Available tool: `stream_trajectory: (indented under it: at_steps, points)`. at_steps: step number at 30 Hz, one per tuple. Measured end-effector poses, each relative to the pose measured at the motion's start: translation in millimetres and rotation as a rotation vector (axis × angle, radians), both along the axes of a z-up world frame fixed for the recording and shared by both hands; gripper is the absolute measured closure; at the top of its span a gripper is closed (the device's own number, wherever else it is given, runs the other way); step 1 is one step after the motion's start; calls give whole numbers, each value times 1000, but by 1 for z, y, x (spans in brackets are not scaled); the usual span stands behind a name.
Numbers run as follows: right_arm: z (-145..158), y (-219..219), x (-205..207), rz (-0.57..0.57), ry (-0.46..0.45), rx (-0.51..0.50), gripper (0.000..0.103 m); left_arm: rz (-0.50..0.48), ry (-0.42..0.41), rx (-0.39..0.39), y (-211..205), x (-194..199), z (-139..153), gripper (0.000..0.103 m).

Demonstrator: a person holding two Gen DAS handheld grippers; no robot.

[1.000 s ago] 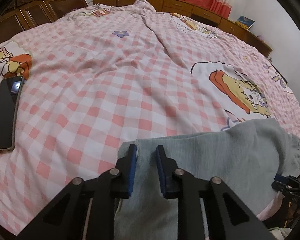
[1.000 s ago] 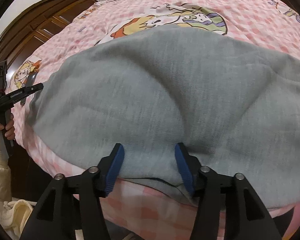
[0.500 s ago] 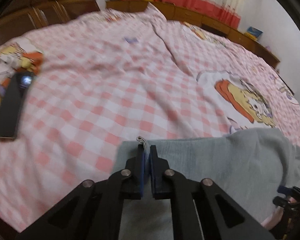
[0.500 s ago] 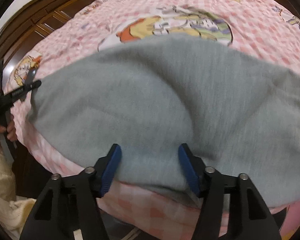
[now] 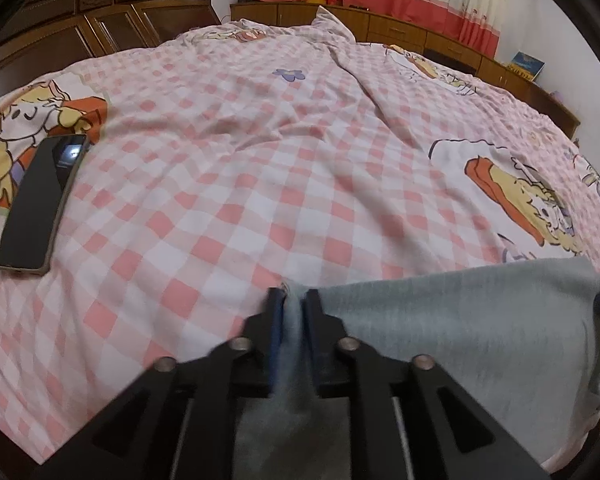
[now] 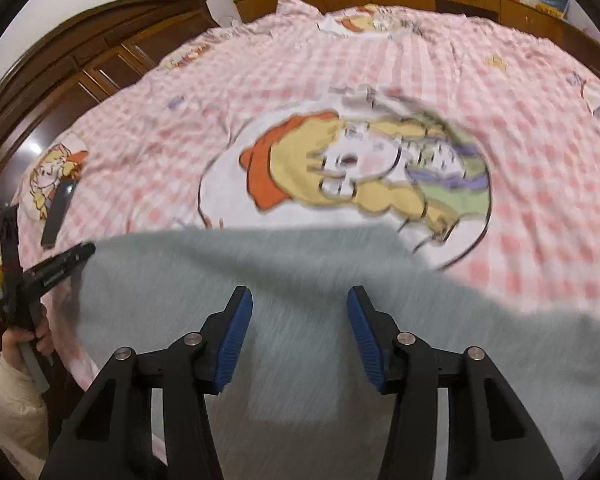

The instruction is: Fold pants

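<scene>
Grey pants lie across the near edge of the pink checked bed; in the right wrist view they fill the lower half, blurred by motion. My left gripper is shut on the pants' left corner, a fold of grey cloth pinched between its blue pads. It also shows from the side in the right wrist view, at the cloth's left corner. My right gripper is open, its blue pads spread wide over the grey cloth, holding nothing.
A black phone lies on the bed at the left, also seen in the right wrist view. A dark wooden headboard stands at the far left and a low wooden cabinet with red curtains at the back.
My left gripper closed on the pants' corner and holds it. My right gripper stayed open and moved up and forward over the cloth, so more of the bed shows.
</scene>
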State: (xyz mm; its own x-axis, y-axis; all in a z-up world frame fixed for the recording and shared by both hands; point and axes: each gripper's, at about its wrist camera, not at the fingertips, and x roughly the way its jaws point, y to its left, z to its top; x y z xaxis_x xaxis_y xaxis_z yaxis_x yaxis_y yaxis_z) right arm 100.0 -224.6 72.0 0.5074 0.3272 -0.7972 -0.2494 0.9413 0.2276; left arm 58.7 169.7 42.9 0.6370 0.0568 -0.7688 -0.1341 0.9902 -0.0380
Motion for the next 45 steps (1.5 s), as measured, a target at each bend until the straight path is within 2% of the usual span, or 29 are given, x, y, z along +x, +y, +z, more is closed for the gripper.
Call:
stream_trajectory:
  at_steps: [2,4,7,10,15,16,17,19,20,22,26,30,34,40,42,45]
  points:
    - [8,-7,13,8,-2,-41,51,9,8,-26,5,-2,4,75]
    - [9,-16,32,23,35,-67,51,19,7,-66,10,-8,10,69]
    - [0,-20,55,70,112,-69,51,20,4,-93,11,-18,24,67]
    - [-20,-23,74,89,190,-83,51,-27,-4,-123,2,-27,34,67]
    - [-41,-28,88,96,290,-5,52,-85,-6,-126,-22,-29,36,62]
    - [-42,-28,89,97,293,-2,64,-89,8,-131,-25,-27,32,62]
    - [-39,-27,88,116,285,1,87,-91,22,-136,-28,-25,28,62]
    - [-28,-23,83,140,231,-40,90,-86,53,-143,-31,-22,17,62]
    - [-16,-21,78,160,159,-59,91,-81,64,-137,-32,-22,12,62]
    - [-7,-20,78,172,95,-63,94,-85,66,-107,-34,-23,5,62]
    - [-40,-18,96,155,150,-90,94,-95,73,-71,-37,-18,-6,59]
    - [-51,-13,99,133,133,-107,94,-96,58,-56,-37,-18,-7,58]
    - [-39,-27,97,73,152,-70,89,-102,29,-53,-37,-22,-8,58]
    - [10,-80,54,-79,45,-84,69,-100,23,-54,-38,-25,-4,56]
    - [19,-109,35,-153,36,-98,69,-111,15,-44,-42,-29,1,47]
    - [23,-149,9,-266,48,-107,68,-138,7,-49,-52,-33,9,43]
